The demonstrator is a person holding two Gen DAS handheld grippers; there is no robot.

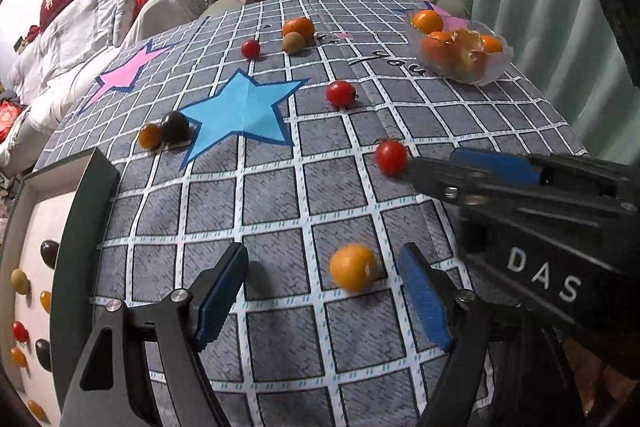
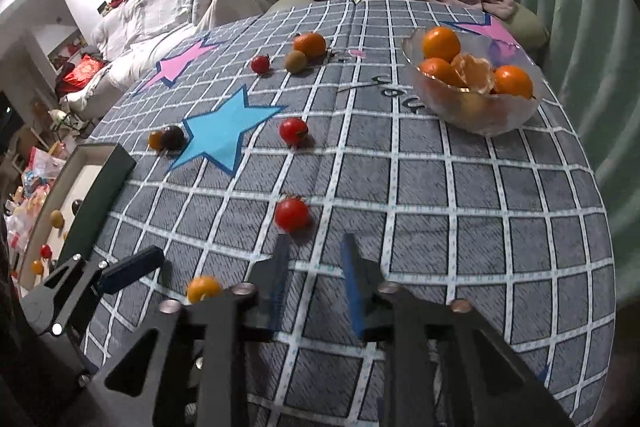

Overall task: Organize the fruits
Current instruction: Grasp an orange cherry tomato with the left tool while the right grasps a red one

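A yellow cherry tomato (image 1: 354, 267) lies on the checked cloth between the blue pads of my left gripper (image 1: 324, 287), which is open, its pads clear of the fruit. My right gripper (image 2: 316, 259) is open by a narrow gap with nothing in it. A red cherry tomato (image 2: 292, 214) sits just ahead of its left fingertip. In the left wrist view the right gripper's tip (image 1: 424, 173) nearly touches that red tomato (image 1: 391, 157). The green-rimmed tray (image 1: 92, 227) at the left holds several small tomatoes.
A glass bowl (image 2: 500, 119) of mandarins stands at the far right. Loose on the cloth are a red tomato (image 2: 293, 131), a dark tomato (image 2: 173, 137) beside an orange one (image 2: 155, 139), and a mandarin (image 2: 309, 44), a brown fruit (image 2: 296, 61) and a small red tomato (image 2: 260, 63).
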